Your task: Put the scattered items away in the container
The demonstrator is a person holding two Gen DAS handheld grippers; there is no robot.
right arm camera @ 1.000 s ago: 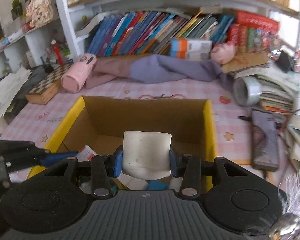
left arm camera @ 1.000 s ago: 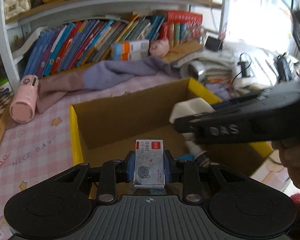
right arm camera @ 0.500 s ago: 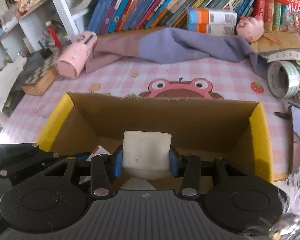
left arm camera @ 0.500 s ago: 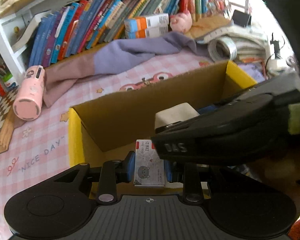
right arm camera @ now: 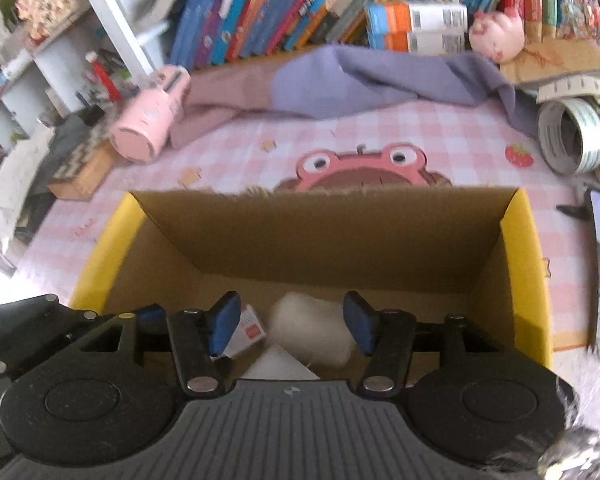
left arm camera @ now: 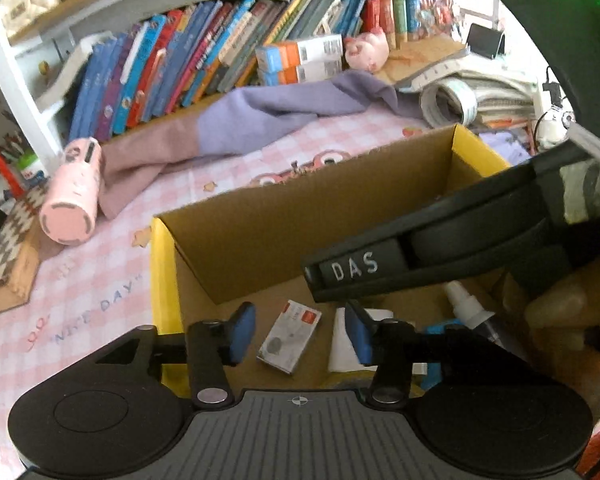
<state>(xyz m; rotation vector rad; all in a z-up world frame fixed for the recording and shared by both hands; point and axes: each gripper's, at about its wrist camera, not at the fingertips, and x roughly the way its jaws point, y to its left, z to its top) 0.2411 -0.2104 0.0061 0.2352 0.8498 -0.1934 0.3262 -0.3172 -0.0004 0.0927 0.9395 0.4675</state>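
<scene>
The counter has a pink checked cover with a frog picture and the words "NICE DAY". On it stands an open cardboard box with yellow edges, just in front of the frog. Behind it lies a purple and mauve cloth. To the left a pink bottle lies on its side, beside a chessboard box. To the right are a tape roll and a stack of papers. At the back, books lean on a shelf.
</scene>
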